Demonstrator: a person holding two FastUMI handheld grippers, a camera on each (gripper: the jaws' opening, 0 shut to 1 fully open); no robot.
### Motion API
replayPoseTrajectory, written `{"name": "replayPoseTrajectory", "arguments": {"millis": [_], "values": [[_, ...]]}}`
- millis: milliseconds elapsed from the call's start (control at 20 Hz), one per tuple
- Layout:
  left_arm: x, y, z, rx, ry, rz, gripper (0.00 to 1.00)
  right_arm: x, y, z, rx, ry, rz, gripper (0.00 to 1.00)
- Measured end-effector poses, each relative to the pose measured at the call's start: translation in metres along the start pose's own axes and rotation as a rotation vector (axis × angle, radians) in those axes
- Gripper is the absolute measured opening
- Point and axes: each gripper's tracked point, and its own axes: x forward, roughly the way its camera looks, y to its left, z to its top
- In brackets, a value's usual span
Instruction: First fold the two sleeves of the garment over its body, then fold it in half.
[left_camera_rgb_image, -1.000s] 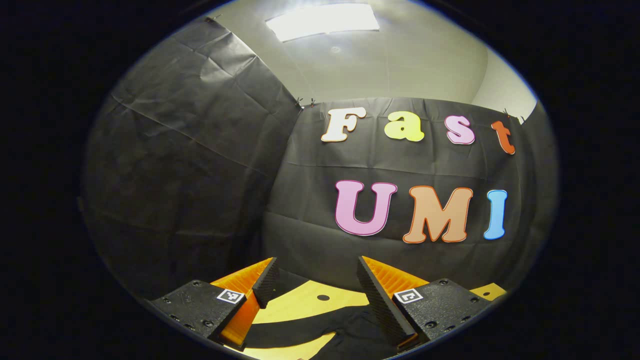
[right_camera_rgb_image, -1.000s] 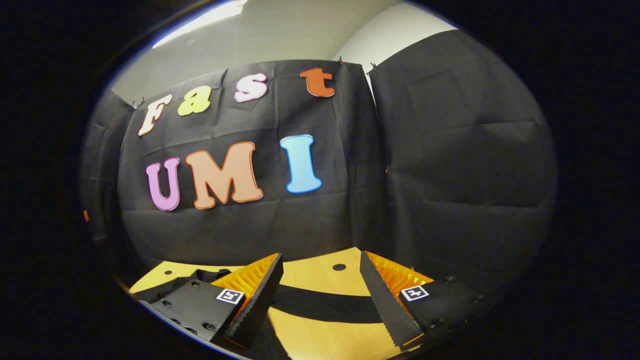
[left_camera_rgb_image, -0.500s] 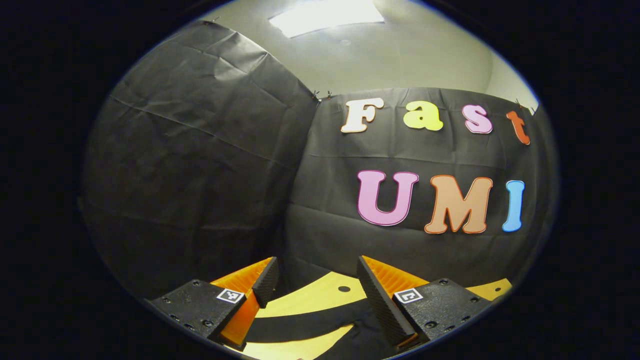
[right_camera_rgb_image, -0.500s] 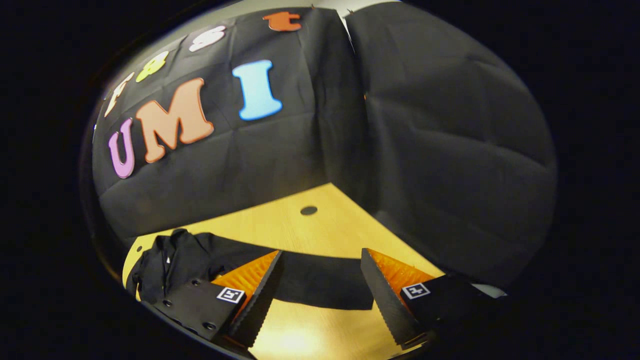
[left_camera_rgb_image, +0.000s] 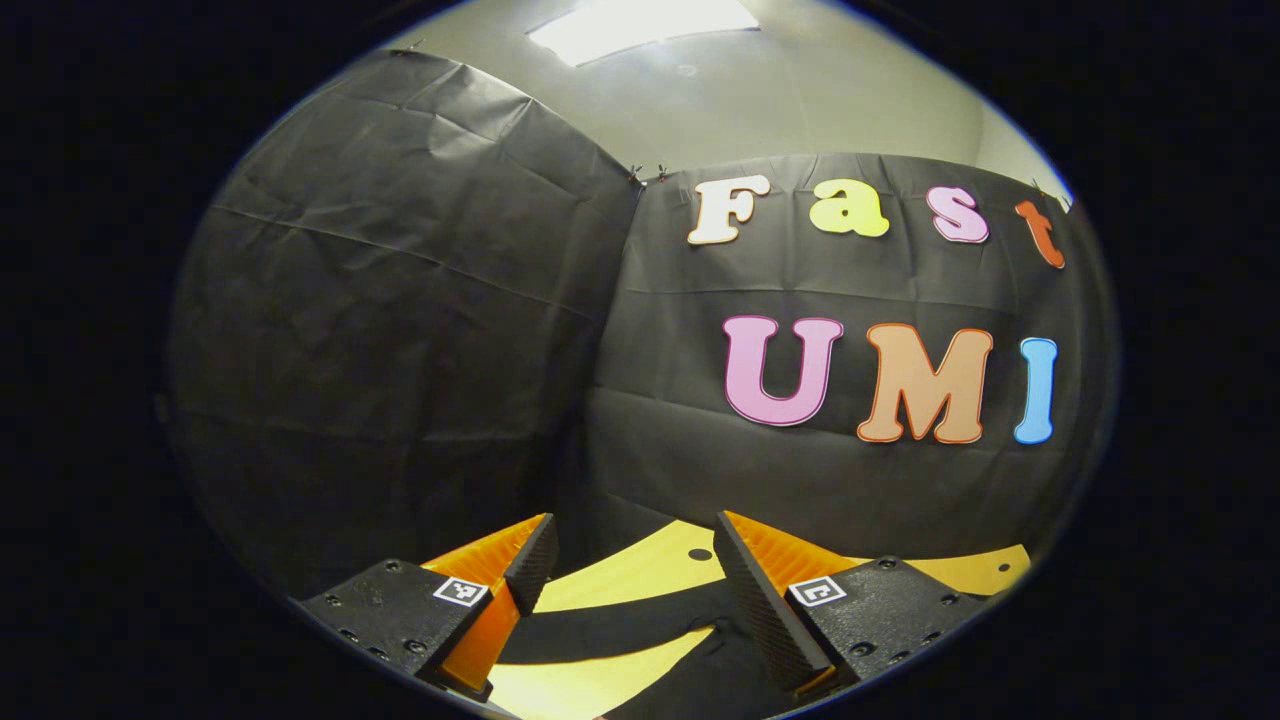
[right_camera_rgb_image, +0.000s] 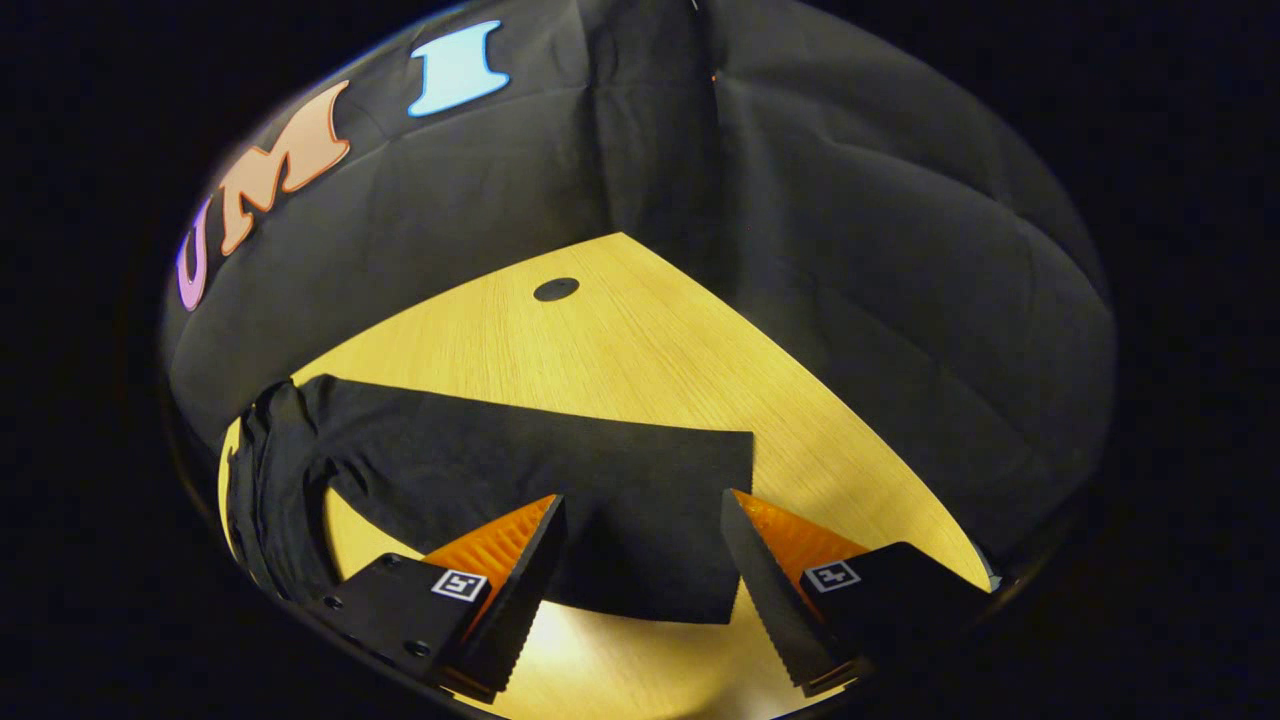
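Garment (right_camera_rgb_image: 480, 470): black, flat on wooden table (right_camera_rgb_image: 640, 340), one sleeve stretched toward table's right edge.
Right gripper (right_camera_rgb_image: 645, 560): above that sleeve's end, fingers spread, grasping nothing.
Left gripper (left_camera_rgb_image: 625, 575): over other sleeve (left_camera_rgb_image: 600, 630), fingers apart, empty.

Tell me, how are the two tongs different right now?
The right tongs point down at the black sleeve spread flat on the wooden table. The left tongs point more level, toward the booth wall, with the garment low between them. Both are open and hold nothing.
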Motion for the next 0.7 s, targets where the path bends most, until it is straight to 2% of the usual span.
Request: {"name": "replayPoseTrajectory", "arguments": {"millis": [50, 100, 150, 300, 400, 550, 600, 650, 700], "values": [[-0.002, -0.005, -0.002, -0.002, 0.003, -0.003, 0.93, -0.006, -0.001, -0.002, -0.042, 0.012, -0.012, 0.99], [-0.003, -0.010, -0.003, -0.001, 0.006, -0.010, 0.92, -0.001, -0.002, 0.005, -0.078, -0.028, -0.021, 0.95], [-0.003, -0.017, -0.003, 0.002, 0.003, -0.019, 0.92, -0.004, -0.005, -0.003, -0.113, -0.013, -0.025, 0.96], [0.010, -0.040, 0.002, -0.005, -0.009, -0.060, 0.92, -0.005, -0.004, -0.004, -0.077, -0.011, -0.029, 0.96], [0.013, -0.054, 0.013, -0.042, -0.033, -0.089, 0.92, -0.003, -0.003, -0.005, -0.074, -0.015, -0.029, 0.93], [0.014, -0.073, 0.037, -0.100, -0.090, -0.151, 0.92, -0.004, 0.005, -0.001, -0.094, -0.032, 0.011, 0.50], [0.016, -0.071, 0.040, -0.094, -0.098, -0.155, 0.92, -0.004, 0.010, -0.002, -0.095, -0.031, 0.020, 0.40], [0.017, -0.066, 0.041, -0.081, -0.102, -0.156, 0.92, -0.003, 0.011, -0.001, -0.095, -0.037, 0.018, 0.19], [0.018, -0.061, 0.043, -0.066, -0.107, -0.155, 0.92, -0.002, 0.012, -0.001, -0.092, -0.033, 0.012, 0.14]]}}
